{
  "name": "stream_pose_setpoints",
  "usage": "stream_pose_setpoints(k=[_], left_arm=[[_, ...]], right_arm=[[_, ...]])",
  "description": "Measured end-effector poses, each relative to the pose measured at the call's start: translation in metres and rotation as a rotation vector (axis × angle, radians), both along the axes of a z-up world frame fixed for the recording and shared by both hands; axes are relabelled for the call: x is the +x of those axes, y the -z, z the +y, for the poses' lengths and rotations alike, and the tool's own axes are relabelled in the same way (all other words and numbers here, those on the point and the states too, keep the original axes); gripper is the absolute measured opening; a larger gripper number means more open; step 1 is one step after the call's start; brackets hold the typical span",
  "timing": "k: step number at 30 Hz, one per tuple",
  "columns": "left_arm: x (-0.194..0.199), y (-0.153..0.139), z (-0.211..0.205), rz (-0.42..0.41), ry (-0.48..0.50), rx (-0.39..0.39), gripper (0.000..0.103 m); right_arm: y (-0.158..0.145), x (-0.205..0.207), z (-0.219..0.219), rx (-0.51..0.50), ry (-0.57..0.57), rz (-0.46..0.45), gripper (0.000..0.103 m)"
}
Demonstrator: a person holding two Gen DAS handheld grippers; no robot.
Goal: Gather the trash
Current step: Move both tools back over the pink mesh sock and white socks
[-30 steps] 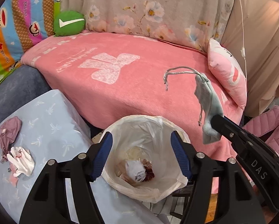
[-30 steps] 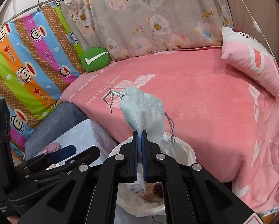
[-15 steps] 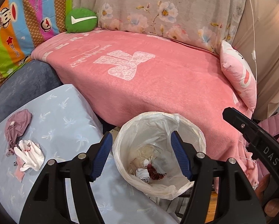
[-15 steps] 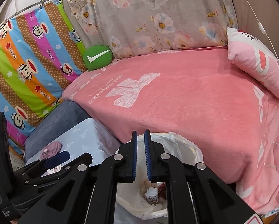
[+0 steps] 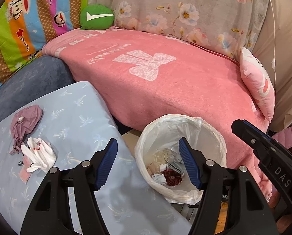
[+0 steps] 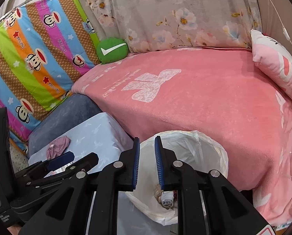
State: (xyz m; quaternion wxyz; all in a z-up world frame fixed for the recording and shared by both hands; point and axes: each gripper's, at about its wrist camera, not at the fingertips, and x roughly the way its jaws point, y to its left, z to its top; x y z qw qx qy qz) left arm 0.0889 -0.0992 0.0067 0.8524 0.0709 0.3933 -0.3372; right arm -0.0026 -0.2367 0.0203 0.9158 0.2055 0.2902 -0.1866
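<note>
A bin lined with a white plastic bag (image 5: pixel 210 135) stands between the blue-covered table (image 5: pixel 83 113) and the pink bed; it holds crumpled tissue, a dark red item and other scraps. It also shows in the right wrist view (image 6: pixel 210 152). My left gripper (image 5: pixel 148 164) is open and empty over the table's corner and the bin's left rim. My right gripper (image 6: pixel 147 162) is slightly open and empty above the bin; it also shows at the right of the left wrist view (image 5: pixel 241 127). On the table lie a mauve pouch (image 5: pixel 26 121), a crumpled white tissue (image 5: pixel 40 154) and small pink scraps (image 5: pixel 24 174).
The pink blanket-covered bed (image 5: pixel 165 82) fills the middle. A green round cushion (image 5: pixel 97 16) and a pink pillow (image 5: pixel 259 90) lie on it. A striped cartoon quilt (image 6: pixel 34 58) hangs at the left. A white cable (image 5: pixel 273 39) hangs at the right.
One second ago my right gripper was shut on a grey drawstring pouch above the bin. It has since opened and the pouch is out of its fingers. Both views have shifted.
</note>
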Motion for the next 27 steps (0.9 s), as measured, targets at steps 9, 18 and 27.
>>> stream_pose_setpoints(k=[9, 18, 27], left_arm=[[0.017, 0.01, 0.035, 0.033, -0.069, -0.01, 0.063], [0.037, 0.024, 0.084, 0.051, -0.18, -0.003, 0.073], [0.058, 0.043, 0.15, 0.065, -0.3, 0.03, 0.073]], right_arm=[[0.006, 0.02, 0.03, -0.01, -0.057, 0.028, 0.026], [0.015, 0.053, 0.077, -0.015, -0.149, 0.063, 0.028], [0.038, 0.088, 0.144, -0.016, -0.279, 0.122, 0.028]])
